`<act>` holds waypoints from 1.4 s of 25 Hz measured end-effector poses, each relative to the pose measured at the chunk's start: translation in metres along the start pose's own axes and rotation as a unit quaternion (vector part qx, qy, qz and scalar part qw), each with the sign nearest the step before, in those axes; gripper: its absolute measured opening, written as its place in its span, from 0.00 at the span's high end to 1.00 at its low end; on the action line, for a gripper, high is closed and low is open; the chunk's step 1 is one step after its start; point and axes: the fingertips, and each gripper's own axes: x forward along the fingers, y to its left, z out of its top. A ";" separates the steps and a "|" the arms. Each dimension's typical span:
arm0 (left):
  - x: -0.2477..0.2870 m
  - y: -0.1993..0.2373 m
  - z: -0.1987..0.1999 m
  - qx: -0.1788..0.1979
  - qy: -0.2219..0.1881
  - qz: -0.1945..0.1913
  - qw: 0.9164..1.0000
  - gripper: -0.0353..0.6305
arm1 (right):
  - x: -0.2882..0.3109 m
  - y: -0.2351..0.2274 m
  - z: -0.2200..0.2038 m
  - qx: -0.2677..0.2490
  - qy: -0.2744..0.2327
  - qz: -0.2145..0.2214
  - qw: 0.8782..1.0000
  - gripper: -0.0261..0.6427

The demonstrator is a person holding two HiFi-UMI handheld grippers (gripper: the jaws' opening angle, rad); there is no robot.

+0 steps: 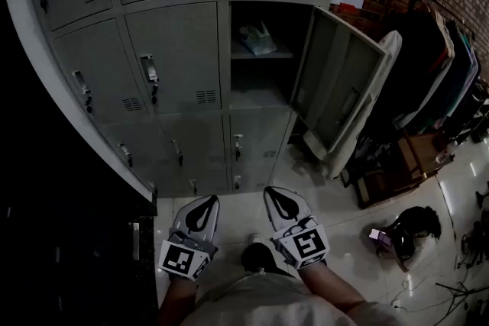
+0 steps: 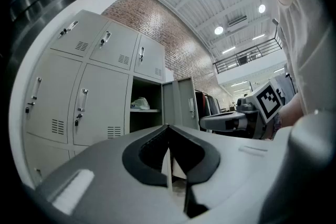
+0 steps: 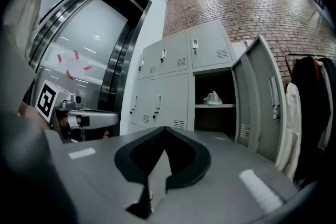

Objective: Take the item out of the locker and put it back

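Observation:
A grey bank of lockers [image 1: 176, 57] stands ahead. One locker [image 1: 260, 80] has its door [image 1: 336, 99] swung open to the right. On its inner shelf lies a pale crumpled item [image 1: 257, 39], also seen as the item [image 2: 140, 104] in the left gripper view and the item [image 3: 212, 97] in the right gripper view. Both grippers hang low near my body, well short of the locker. My left gripper [image 1: 202, 208] is shut and empty, tips together [image 2: 168, 134]. My right gripper [image 1: 281, 200] is shut with nothing in it [image 3: 164, 136].
A clothes rack [image 1: 447, 65] with dark garments stands to the right of the open door. Wooden furniture [image 1: 397, 168] and a dark bag [image 1: 409, 229] sit on the tiled floor at right. A dark wall [image 1: 61, 240] edges the left side.

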 end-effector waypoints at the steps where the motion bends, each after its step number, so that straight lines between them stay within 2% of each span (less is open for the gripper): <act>1: 0.016 0.006 0.003 0.005 -0.004 0.001 1.000 0.98 | 0.010 -0.013 0.000 0.001 0.000 0.001 1.000 0.97; 7: 0.112 0.041 0.024 0.029 -0.025 0.014 0.999 0.98 | 0.072 -0.095 0.019 -0.007 -0.014 0.014 1.000 0.97; 12: 0.184 0.067 0.034 0.022 -0.044 0.008 0.999 0.98 | 0.122 -0.151 0.028 -0.004 -0.030 0.016 0.999 0.97; 18: 0.224 0.093 0.029 0.027 -0.036 -0.004 0.999 0.98 | 0.160 -0.180 0.021 0.003 -0.016 0.004 1.000 0.97; 21: 0.236 0.102 0.026 0.039 -0.034 -0.026 0.998 0.98 | 0.179 -0.192 0.022 -0.001 -0.015 -0.012 1.000 0.97; 27: 0.254 0.112 0.026 0.027 -0.029 -0.070 0.997 0.98 | 0.220 -0.209 0.047 -0.032 -0.026 -0.038 0.998 0.95; 29: 0.258 0.118 0.029 0.021 -0.034 -0.073 0.997 0.98 | 0.239 -0.218 0.065 -0.039 -0.033 -0.042 0.998 0.84; 31: 0.260 0.124 0.032 0.018 -0.042 -0.073 0.996 0.98 | 0.260 -0.229 0.085 -0.050 -0.042 -0.041 0.997 0.64; 32: 0.261 0.125 0.031 0.016 -0.041 -0.076 0.996 0.98 | 0.272 -0.237 0.095 -0.056 -0.046 -0.039 0.997 0.57; 35: 0.263 0.128 0.024 0.008 -0.033 -0.082 0.996 0.98 | 0.308 -0.261 0.115 -0.067 -0.042 -0.038 0.996 0.45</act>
